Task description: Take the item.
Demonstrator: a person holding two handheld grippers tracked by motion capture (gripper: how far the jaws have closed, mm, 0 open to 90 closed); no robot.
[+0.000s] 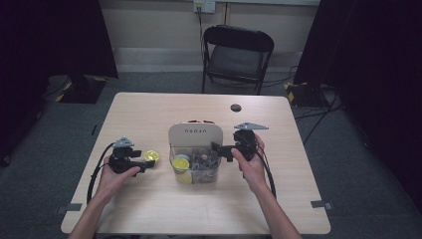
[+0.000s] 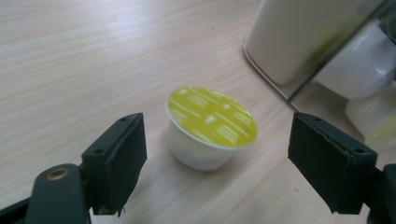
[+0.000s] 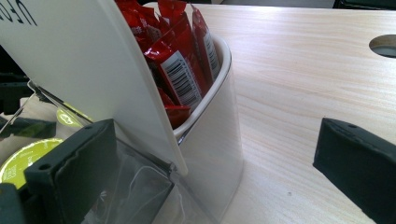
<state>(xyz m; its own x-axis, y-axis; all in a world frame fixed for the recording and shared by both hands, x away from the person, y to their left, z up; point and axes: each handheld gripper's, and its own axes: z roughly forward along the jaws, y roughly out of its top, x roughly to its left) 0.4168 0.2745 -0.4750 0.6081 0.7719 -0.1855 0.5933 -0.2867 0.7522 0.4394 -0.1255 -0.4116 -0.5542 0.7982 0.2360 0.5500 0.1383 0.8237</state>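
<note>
Left gripper view: capsule [image 2: 212,128] upright, yellow lid up, between open claw [image 2: 233,163].

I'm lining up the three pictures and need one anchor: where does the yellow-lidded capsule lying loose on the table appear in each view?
High view: the loose capsule lies on the table, just right of the left gripper.
Left gripper view: centre, between the open jaws, untouched.
Right gripper view: no sign of it here; the yellow lid at lower left sits inside the organizer.
Shared landmark: the cream organizer.
</note>
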